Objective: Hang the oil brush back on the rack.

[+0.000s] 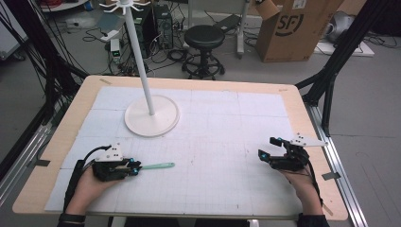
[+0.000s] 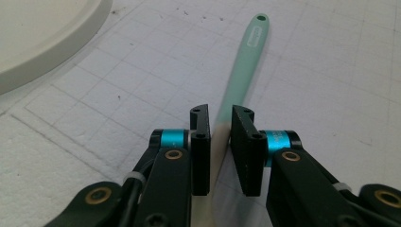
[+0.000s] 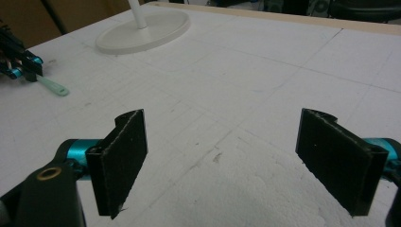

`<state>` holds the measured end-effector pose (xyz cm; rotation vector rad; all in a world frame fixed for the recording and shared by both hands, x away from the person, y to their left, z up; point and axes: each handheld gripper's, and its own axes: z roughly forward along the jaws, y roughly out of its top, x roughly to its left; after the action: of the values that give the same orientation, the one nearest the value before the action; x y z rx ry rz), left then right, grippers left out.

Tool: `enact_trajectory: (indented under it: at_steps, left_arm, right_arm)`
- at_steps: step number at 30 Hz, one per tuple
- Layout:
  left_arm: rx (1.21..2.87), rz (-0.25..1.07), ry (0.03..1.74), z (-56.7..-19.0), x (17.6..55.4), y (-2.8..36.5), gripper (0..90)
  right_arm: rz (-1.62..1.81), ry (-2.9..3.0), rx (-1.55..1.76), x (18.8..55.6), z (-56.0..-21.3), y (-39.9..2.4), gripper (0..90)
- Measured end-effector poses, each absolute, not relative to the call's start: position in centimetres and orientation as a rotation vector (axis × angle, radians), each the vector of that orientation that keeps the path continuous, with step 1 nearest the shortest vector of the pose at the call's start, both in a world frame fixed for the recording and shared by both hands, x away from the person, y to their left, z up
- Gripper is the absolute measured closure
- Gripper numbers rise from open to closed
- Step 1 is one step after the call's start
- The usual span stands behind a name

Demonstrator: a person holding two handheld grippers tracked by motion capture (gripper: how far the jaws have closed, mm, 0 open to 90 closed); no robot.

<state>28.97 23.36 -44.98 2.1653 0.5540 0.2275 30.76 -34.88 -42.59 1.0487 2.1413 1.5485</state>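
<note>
Slim mint-green spatula (image 2: 241, 80) pinched by left tongs (image 2: 220, 142); right tongs (image 3: 236, 161) spread wide.

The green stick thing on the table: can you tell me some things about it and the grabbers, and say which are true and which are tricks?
1. The left gripper has its jaws around the mint-green handle. True.
2. The right gripper holds a cup. False: its jaws stand wide apart over the bare white mat.
3. The white stand sits on the mat. True.
4. The handle hangs from the stand. False: it lies flat on the mat.
</note>
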Motion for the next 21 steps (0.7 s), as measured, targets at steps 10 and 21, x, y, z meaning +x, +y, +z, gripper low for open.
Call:
enact_trajectory:
  at_steps: [10,21]
  left_arm:
    - [2.151,0.200,0.575,-44.9,29.1,23.3,81.8]
    - [2.033,0.243,0.622,-43.4,28.9,24.4,81.8]
  right_arm:
    - [1.551,2.140,1.053,30.8,-42.6,-34.9,16.9]
    - [1.553,2.141,1.055,30.8,-42.6,-34.9,17.1]
